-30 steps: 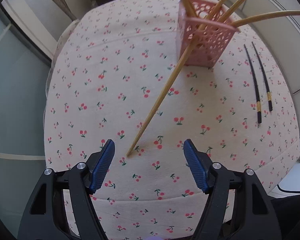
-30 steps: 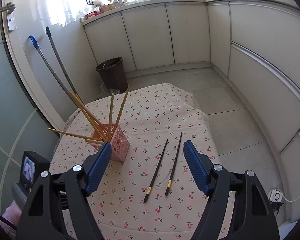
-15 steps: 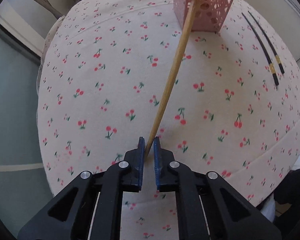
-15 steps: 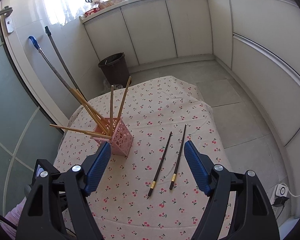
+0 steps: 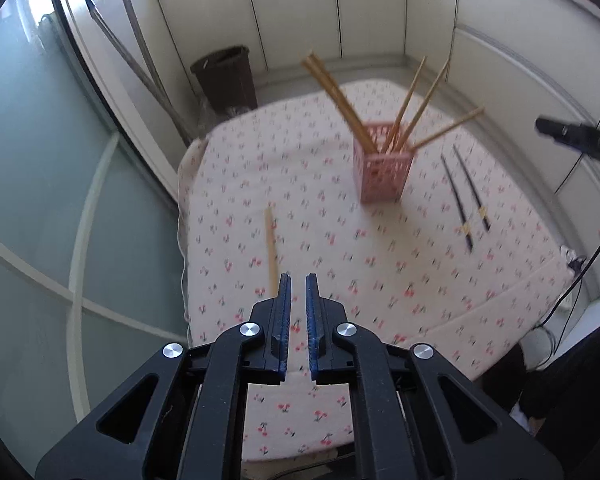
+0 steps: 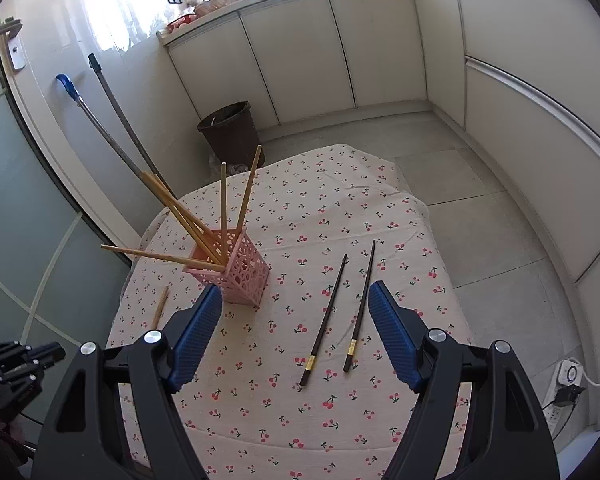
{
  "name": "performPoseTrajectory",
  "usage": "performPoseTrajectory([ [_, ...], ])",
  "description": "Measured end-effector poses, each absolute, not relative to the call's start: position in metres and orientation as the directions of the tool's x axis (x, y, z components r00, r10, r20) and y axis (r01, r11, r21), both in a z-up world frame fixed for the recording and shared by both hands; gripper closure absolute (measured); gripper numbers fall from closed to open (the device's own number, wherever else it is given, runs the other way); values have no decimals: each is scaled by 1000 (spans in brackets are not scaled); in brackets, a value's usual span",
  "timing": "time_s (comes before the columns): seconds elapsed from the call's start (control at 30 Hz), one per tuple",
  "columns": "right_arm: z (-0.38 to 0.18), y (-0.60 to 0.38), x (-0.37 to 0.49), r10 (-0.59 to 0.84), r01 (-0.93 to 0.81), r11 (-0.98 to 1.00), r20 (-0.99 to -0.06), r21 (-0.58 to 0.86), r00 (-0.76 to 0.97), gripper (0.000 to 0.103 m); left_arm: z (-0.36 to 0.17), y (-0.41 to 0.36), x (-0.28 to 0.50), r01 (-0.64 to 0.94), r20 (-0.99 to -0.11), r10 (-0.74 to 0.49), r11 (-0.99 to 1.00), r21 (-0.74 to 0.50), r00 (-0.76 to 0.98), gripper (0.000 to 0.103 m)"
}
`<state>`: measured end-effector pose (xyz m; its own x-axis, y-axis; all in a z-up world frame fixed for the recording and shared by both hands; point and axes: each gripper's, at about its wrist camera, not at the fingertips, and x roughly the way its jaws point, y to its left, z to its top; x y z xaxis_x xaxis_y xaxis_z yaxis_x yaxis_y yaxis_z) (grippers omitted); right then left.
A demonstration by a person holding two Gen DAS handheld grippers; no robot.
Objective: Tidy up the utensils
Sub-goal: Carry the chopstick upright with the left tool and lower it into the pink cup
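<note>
Step in hand: pickup of loose bamboo chopstick (image 5: 271,244) for pink basket (image 5: 381,172).

- Left gripper (image 5: 296,280) was closed to narrow slit. Only tablecloth (image 5: 419,280) showed through. Chopstick lay just left of left finger, apparently not clamped.
- Right gripper (image 6: 295,290) was wide and empty above black chopsticks (image 6: 323,320) on cloth.
- Next move, as judged: reopen, straddle chopstick, close squarely.
- Change from second earlier: left jaws were wide then. Chopstick leaned on basket then, and was now apart from it.

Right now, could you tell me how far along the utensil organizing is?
Done: several wooden chopsticks stand in the pink holder. In hand: unclear; the left gripper is shut beside a loose wooden chopstick. Left: two black chopsticks lie on the tablecloth before the open right gripper.
</note>
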<state>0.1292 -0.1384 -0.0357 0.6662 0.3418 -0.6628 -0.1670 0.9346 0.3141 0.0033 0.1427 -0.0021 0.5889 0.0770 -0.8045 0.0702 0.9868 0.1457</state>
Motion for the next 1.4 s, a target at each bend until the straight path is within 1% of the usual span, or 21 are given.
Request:
performPoseTrajectory([
  [0.07, -34, -139, 126, 348, -176, 933, -654, 315, 672, 29, 11, 132, 7, 65, -770, 61, 989, 132, 635, 98],
  [0.13, -33, -141, 124, 350, -181, 932, -652, 314, 673, 29, 11, 127, 13, 69, -776, 47, 991, 116, 630, 98],
  [0.17, -33, -142, 124, 350, -179, 932, -652, 315, 672, 29, 1, 131, 24, 58, -811, 29, 995, 78, 585, 98],
  [0.2, -34, -144, 124, 354, -180, 931, -654, 319, 668, 29, -10, 140, 35, 17, -836, 32, 999, 50, 548, 94],
  [0.27, -36, -146, 125, 356, -179, 930, -664, 321, 658, 29, -49, 174, 61, -135, -898, 53, 991, -7, 437, 89],
  [0.3, -37, -147, 126, 355, -175, 930, -668, 323, 654, 29, -64, 187, 71, -180, -922, 46, 983, -26, 385, 83],
  [0.37, -40, -149, 129, 363, -166, 926, -675, 339, 642, 27, -100, 213, 96, -258, -956, 81, 966, 6, 281, 82],
  [0.47, -44, -150, 133, 376, -161, 920, -683, 358, 626, 27, -126, 235, 128, -308, -967, 114, 951, 39, 227, 77],
  [0.57, -47, -149, 136, 359, -156, 927, -691, 341, 627, 27, -147, 254, 164, -358, -973, 118, 933, 40, 199, 66],
  [0.6, -48, -150, 136, 353, -153, 930, -693, 335, 628, 27, -152, 258, 173, -366, -973, 131, 929, 54, 190, 61],
  [0.63, -50, -150, 137, 351, -152, 931, -695, 332, 628, 27, -157, 261, 182, -372, -971, 152, 925, 75, 184, 61],
  [0.73, -55, -154, 140, 335, -147, 938, -706, 315, 624, 27, -173, 264, 204, -350, -976, 142, 933, 78, 162, 62],
  [0.77, -57, -155, 141, 331, -145, 939, -711, 311, 621, 27, -177, 263, 207, -345, -978, 147, 935, 88, 148, 67],
  [0.8, -59, -156, 143, 328, -142, 940, -716, 309, 616, 27, -180, 263, 208, -346, -978, 137, 935, 76, 156, 75],
  [0.83, -61, -157, 144, 326, -137, 941, -721, 310, 611, 27, -179, 262, 207, -349, -975, 132, 935, 63, 178, 91],
  [0.87, -62, -159, 146, 326, -132, 941, -726, 313, 605, 27, -178, 258, 206, -344, -974, 134, 937, 64, 182, 92],
  [0.9, -63, -160, 147, 329, -127, 939, -729, 319, 600, 27, -177, 255, 205, -333, -972, 141, 940, 72, 187, 96],
  [1.0, -59, -164, 143, 344, -130, 932, -716, 337, 608, 27, -151, 242, 186, -308, -957, 111, 951, 24, 269, 96],
  [1.17, -49, -168, 135, 380, -154, 916, -684, 369, 623, 27, -74, 223, 124, -287, -882, 50, 953, -98, 468, 96],
  [1.33, -47, -169, 130, 408, -171, 905, -675, 391, 615, 27, -16, 198, 57, -261, -782, 71, 958, -120, 620, 97],
  [1.4, -47, -170, 129, 413, -171, 901, -672, 398, 615, 27, 4, 189, 42, -246, -747, 72, 961, -125, 661, 97],
])
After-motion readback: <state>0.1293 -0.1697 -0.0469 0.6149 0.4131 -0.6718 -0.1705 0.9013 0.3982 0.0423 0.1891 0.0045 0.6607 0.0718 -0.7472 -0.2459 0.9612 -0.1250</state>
